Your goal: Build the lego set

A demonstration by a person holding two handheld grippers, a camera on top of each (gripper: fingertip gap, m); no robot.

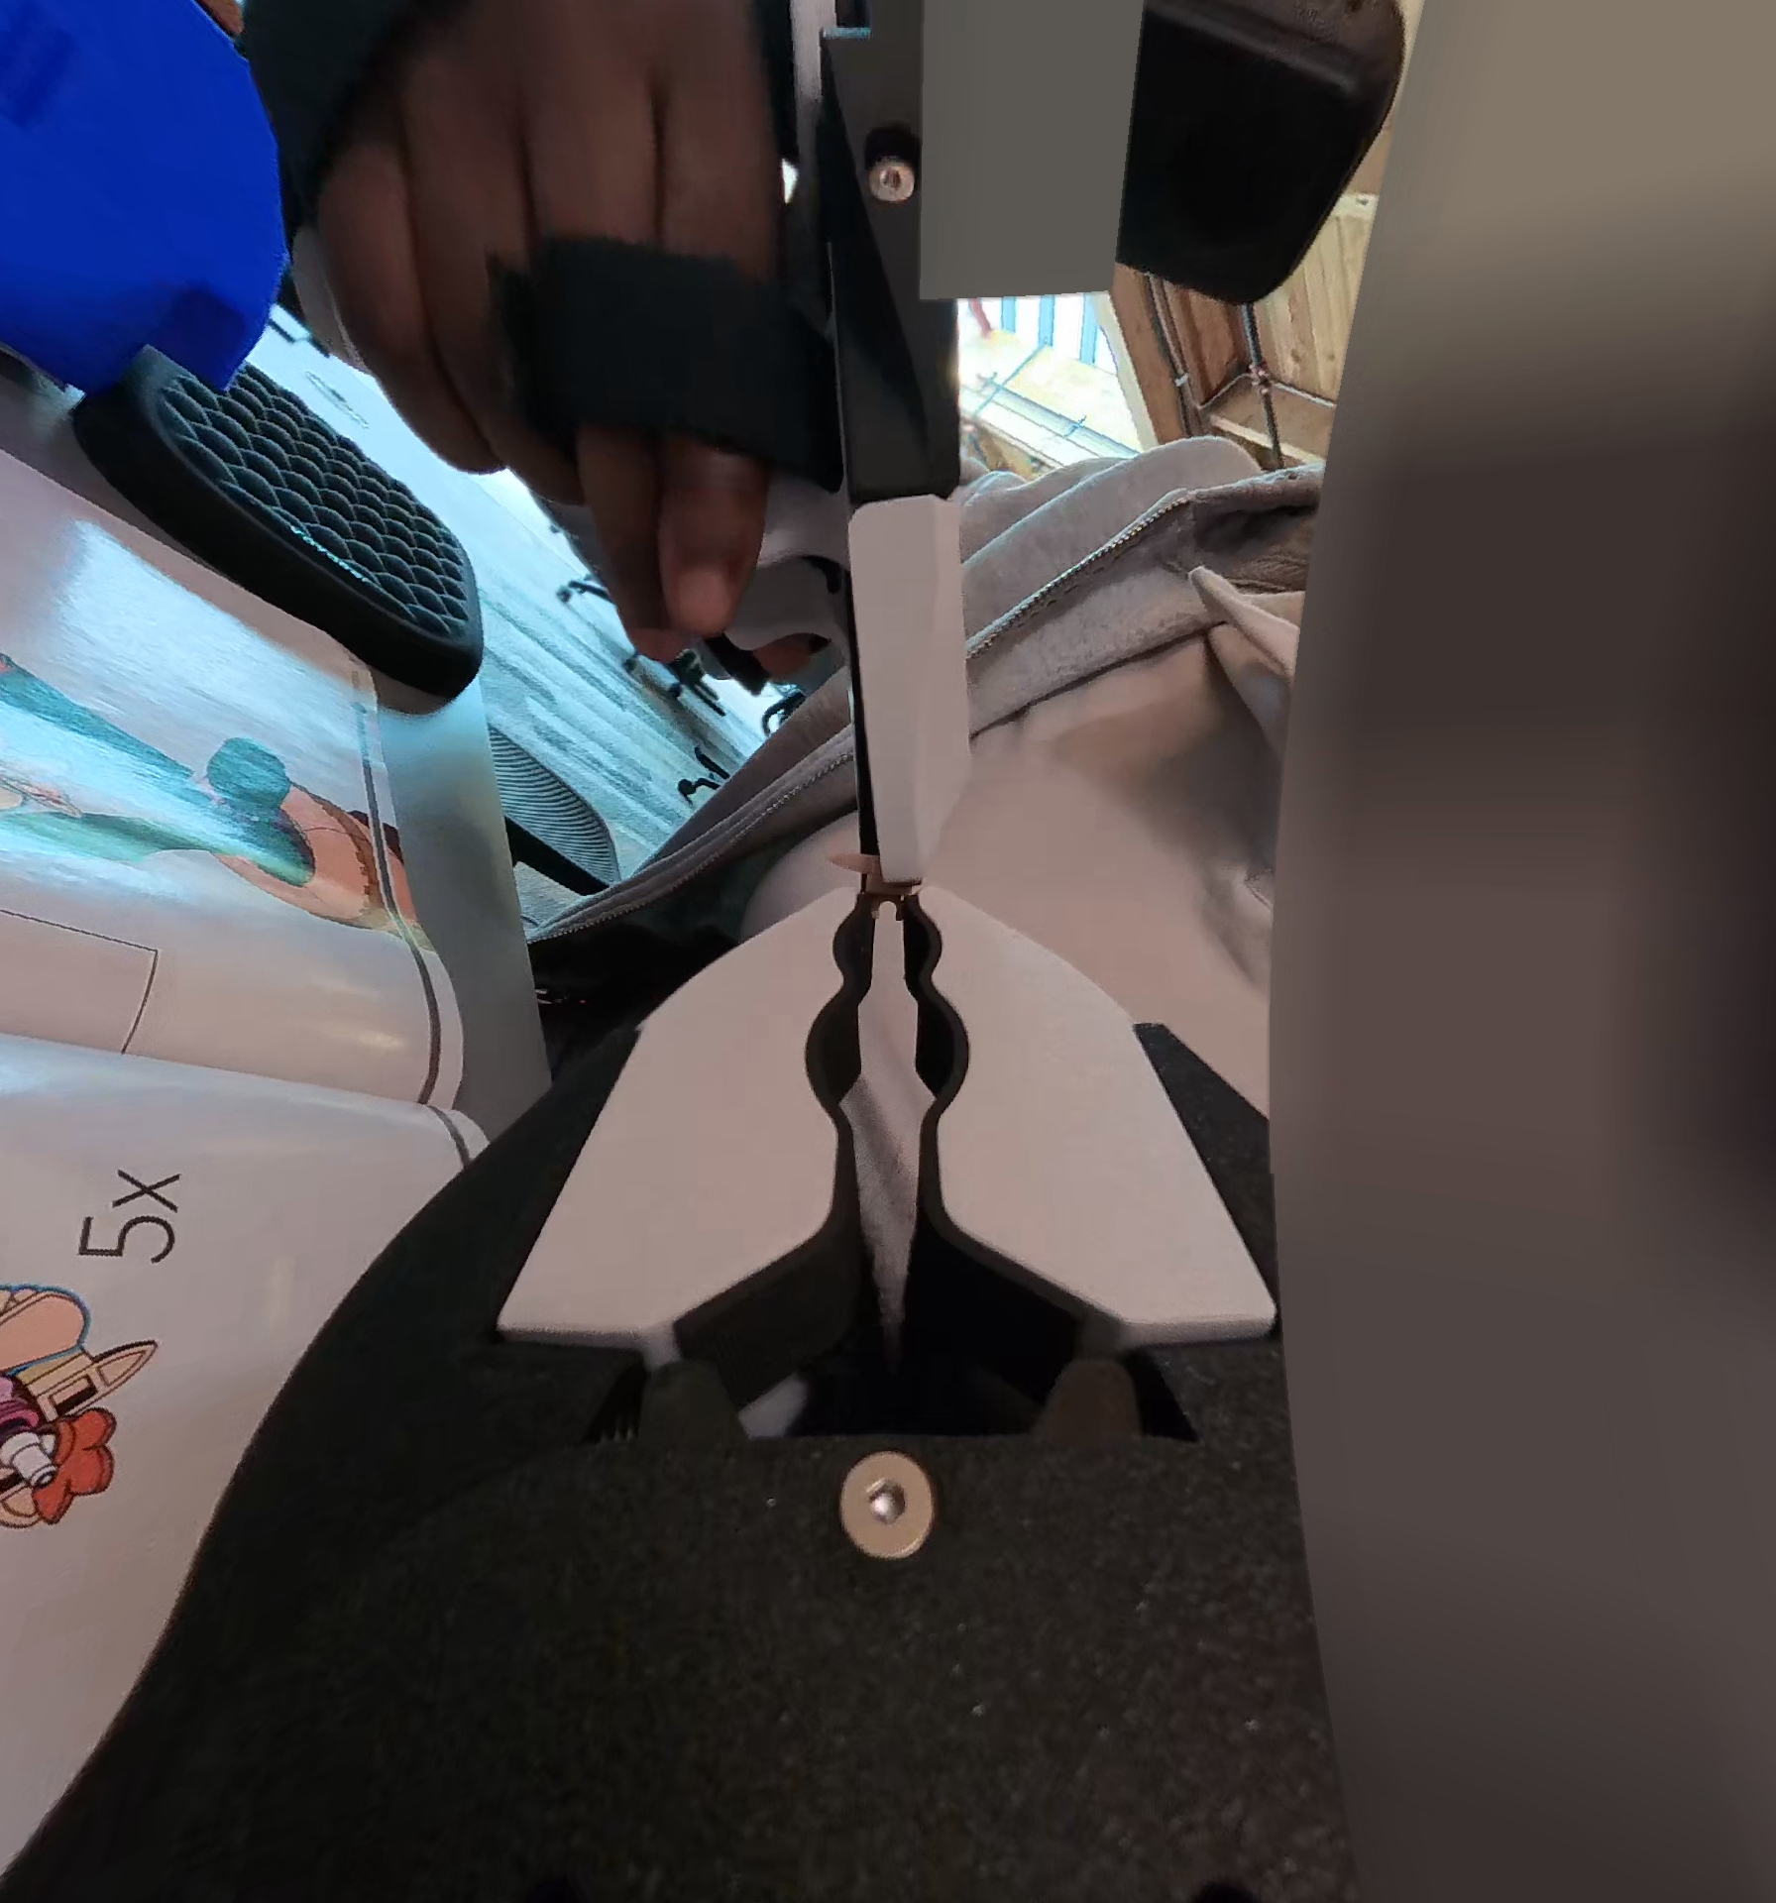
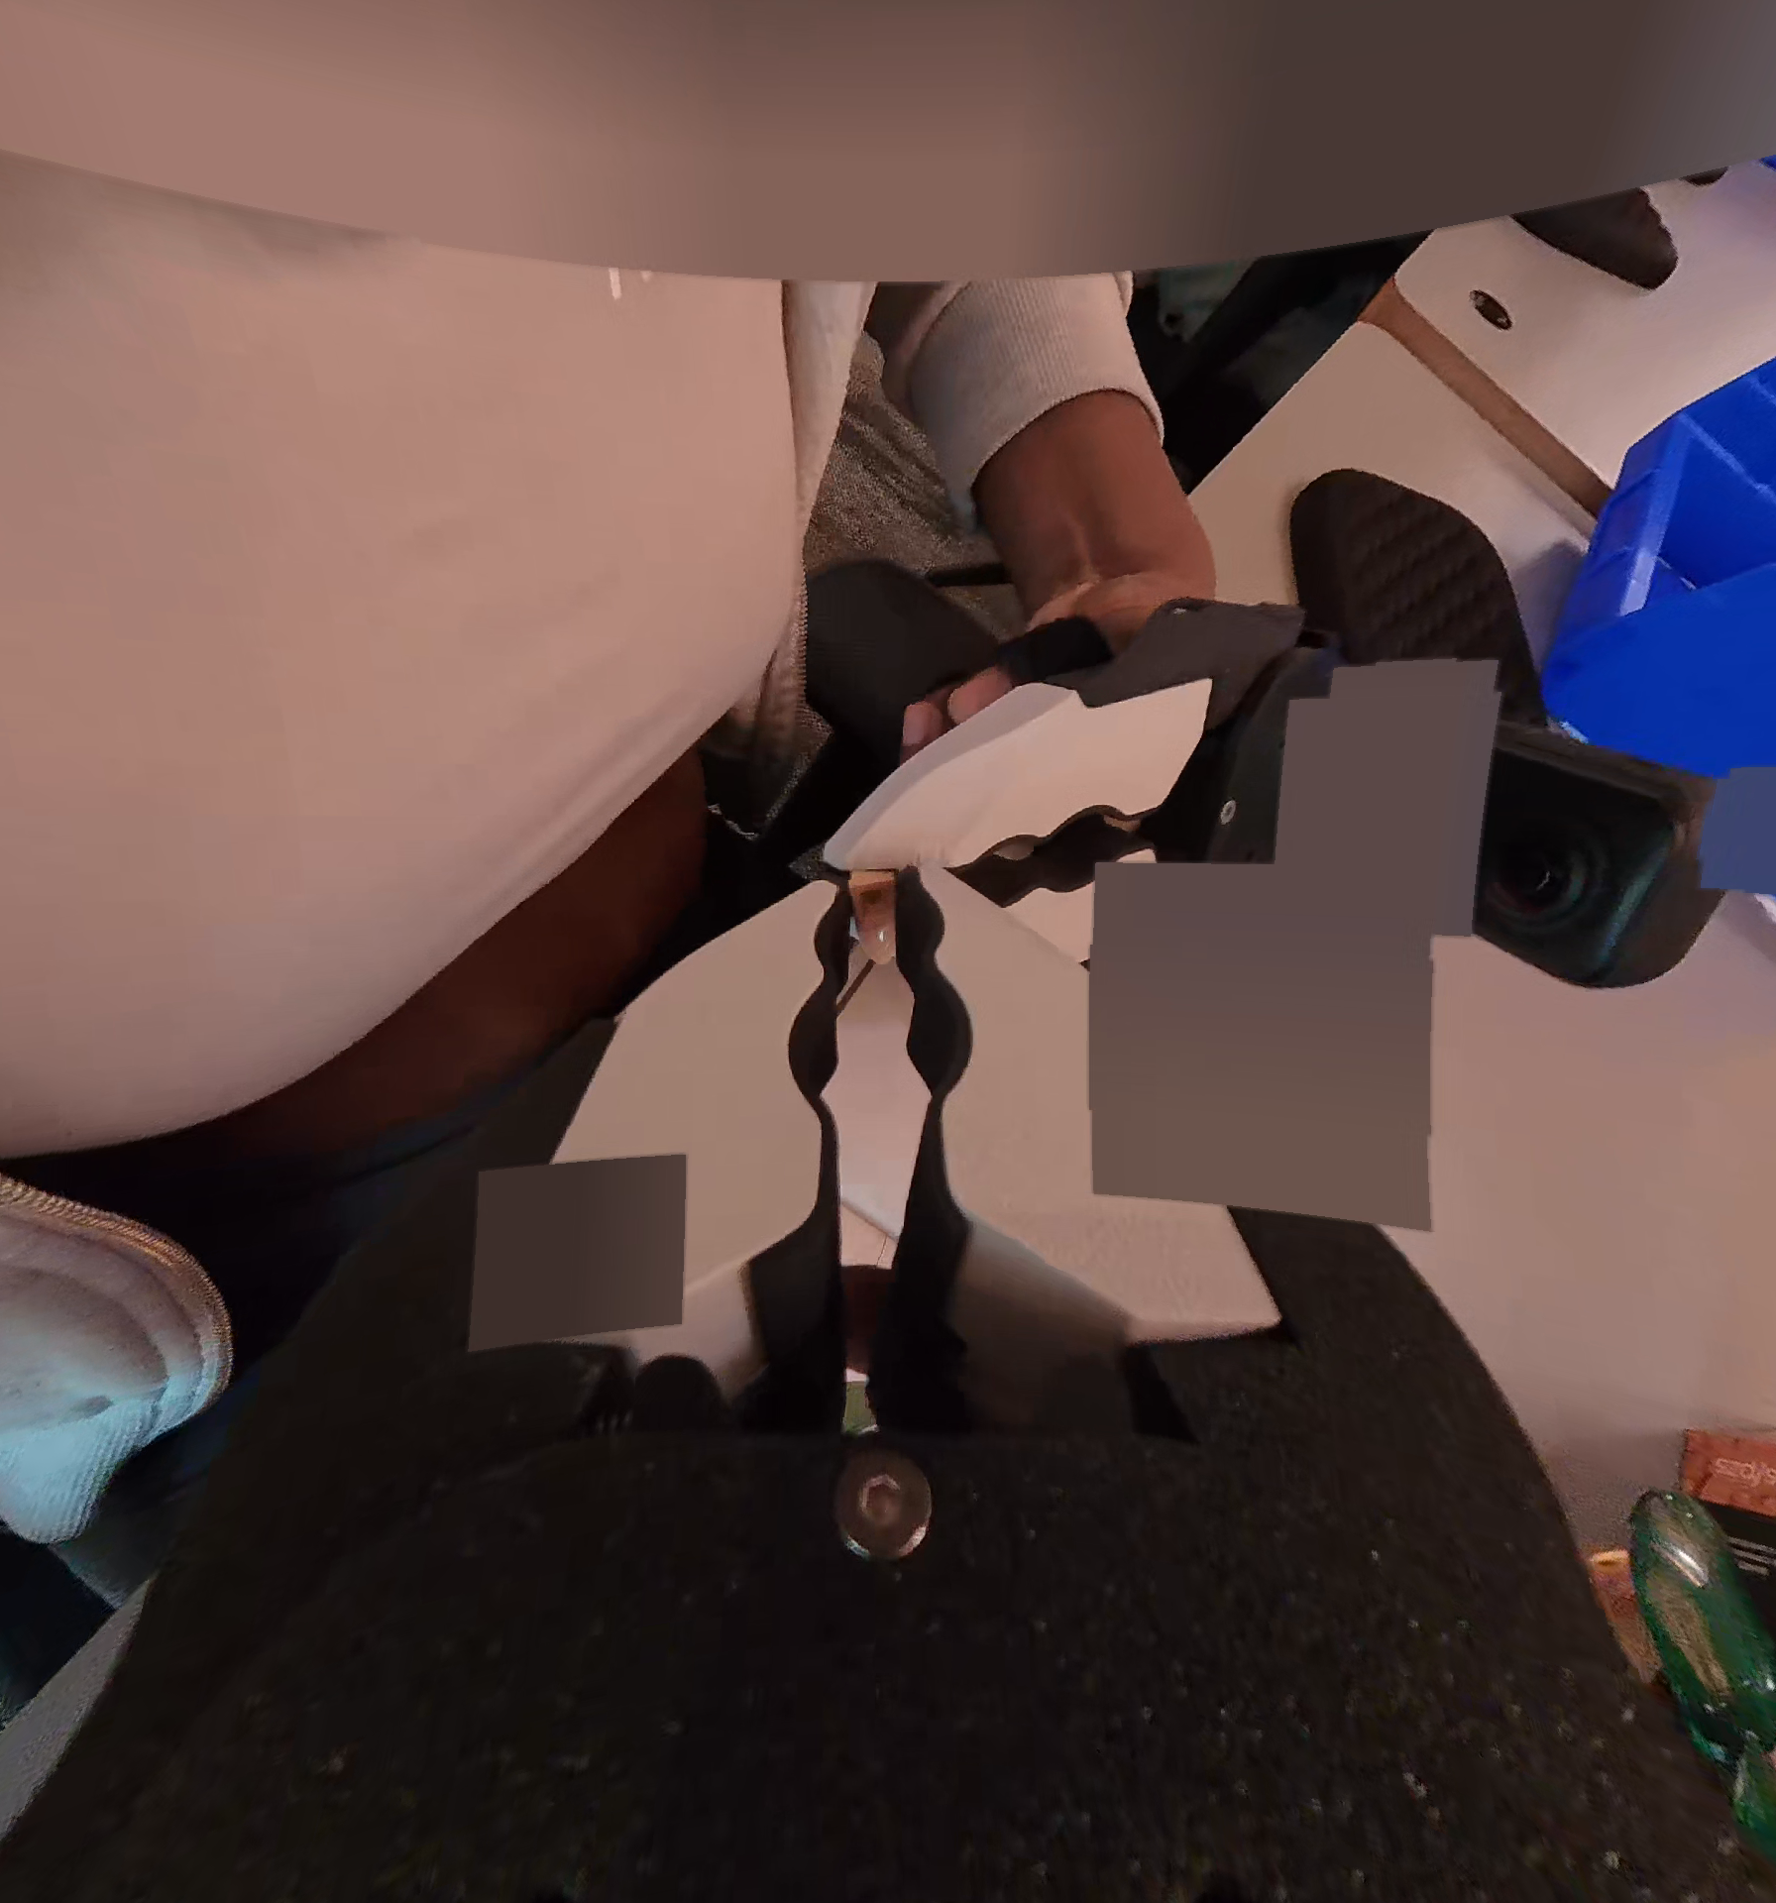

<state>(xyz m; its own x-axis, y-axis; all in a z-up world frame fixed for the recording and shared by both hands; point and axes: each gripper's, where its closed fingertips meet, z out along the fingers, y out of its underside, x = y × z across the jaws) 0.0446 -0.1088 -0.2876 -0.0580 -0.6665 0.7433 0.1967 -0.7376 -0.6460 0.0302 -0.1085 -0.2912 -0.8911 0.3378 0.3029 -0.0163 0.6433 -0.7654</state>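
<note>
1. The white tabletop (image 2: 1636,1184) is bright and shiny.
2. A blue bin (image 2: 1718,597) sits on it.
3. Wooden boards (image 1: 1306,340) and daylight show far behind.

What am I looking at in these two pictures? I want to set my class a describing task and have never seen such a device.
No robot here: a person holds a hand tool in each hand, each ending in a two-fingered white claw with a camera looking along it. The left wrist view shows the left claw nearly shut on a tiny tan lego piece, with the right claw coming down from above, gripped by a hand. The right wrist view shows the right claw pinching a tan piece too. The picture instruction booklet lies on the white table, beside a blue bin.
</note>
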